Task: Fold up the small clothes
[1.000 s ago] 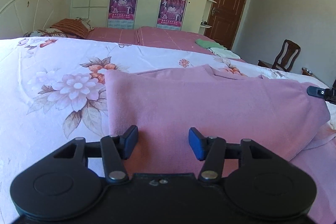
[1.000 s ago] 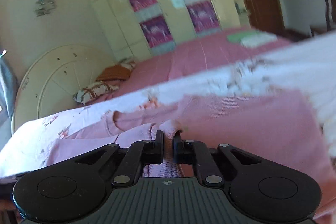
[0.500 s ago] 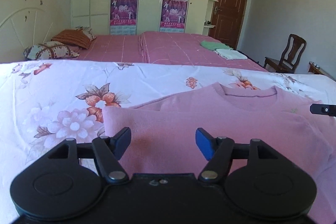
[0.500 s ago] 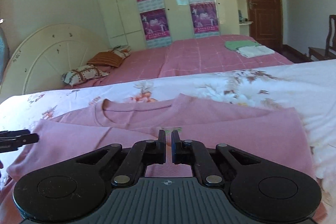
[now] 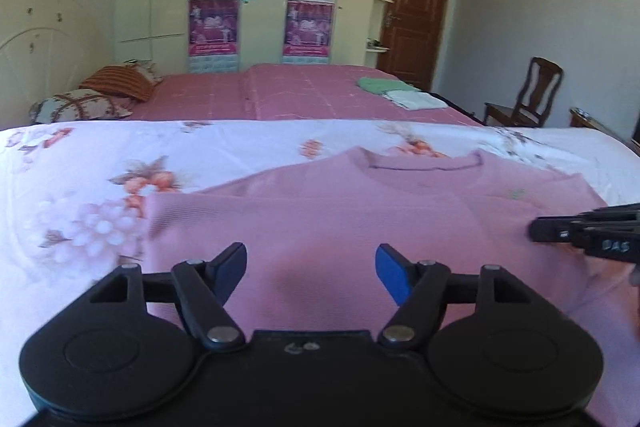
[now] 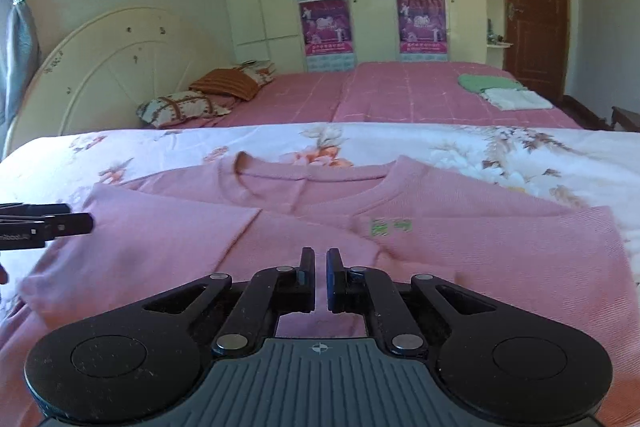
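Two grippers over a half-folded pink knit sweater [image 6: 460, 247] on the floral white bedsheet [image 5: 100, 163]

Left gripper [image 5: 311, 269] has its jaws opening, nothing between them; the right gripper [image 6: 321, 277] is pinched almost closed, apparently empty, though a thin fold of cloth there cannot be ruled out. The sweater lies flat near the bed's near edge, collar toward the far edge, one side already laid over. Probably best next: take the unfolded side at its hem and shoulder, lift low, lay it edge to edge.
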### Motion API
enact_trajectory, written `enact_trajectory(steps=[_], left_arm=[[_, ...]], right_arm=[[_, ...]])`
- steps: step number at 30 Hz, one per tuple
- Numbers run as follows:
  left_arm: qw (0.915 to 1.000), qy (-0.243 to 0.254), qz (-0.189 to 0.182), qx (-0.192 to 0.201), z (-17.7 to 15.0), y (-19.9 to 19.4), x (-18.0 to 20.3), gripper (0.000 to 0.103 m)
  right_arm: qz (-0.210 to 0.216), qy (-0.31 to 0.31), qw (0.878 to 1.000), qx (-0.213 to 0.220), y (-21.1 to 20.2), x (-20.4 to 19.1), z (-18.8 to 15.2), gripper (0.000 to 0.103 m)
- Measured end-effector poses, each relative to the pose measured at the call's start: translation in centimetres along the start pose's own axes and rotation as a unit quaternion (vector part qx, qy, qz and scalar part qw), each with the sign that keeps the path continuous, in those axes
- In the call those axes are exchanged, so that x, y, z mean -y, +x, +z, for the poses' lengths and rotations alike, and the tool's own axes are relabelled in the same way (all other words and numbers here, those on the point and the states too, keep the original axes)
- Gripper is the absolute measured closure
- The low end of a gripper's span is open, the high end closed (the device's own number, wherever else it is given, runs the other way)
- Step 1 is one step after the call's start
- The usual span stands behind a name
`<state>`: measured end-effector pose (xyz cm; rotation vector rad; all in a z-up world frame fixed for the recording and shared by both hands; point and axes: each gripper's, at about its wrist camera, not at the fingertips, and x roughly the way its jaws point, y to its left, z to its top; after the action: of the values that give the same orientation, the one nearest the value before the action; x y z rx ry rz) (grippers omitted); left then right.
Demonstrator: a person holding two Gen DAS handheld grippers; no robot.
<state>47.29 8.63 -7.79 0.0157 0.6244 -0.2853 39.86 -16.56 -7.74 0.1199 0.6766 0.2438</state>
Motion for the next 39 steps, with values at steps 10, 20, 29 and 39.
enact_trajectory(steps=[10,20,29,39], left_arm=[[0.9988,-0.003,0.036,-0.033,-3.9,-1.5,-1.2,0.03],[0.9974,0.0,0.061,-0.039,-4.2,-2.7,-1.4,0.031],[0.9959,-0.016,0.082,-0.034,-5.7,-4.2,-1.0,0.031],[0.9928,-0.013,0.112,-0.038,-5.6,-3.9,0.1,0.029]], right_arm=[[-0.033,-0.042,0.998,-0.014,-2.0,0.8,-3.3,0.098],[-0.048,-0.022,0.998,-0.026,-3.5,1.6,-4.1,0.098],[-0.026,-0.034,0.998,-0.042,-4.3,2.5,-4.4,0.098],[-0.015,-0.055,0.998,-0.023,-4.5,2.7,-5.1,0.098]])
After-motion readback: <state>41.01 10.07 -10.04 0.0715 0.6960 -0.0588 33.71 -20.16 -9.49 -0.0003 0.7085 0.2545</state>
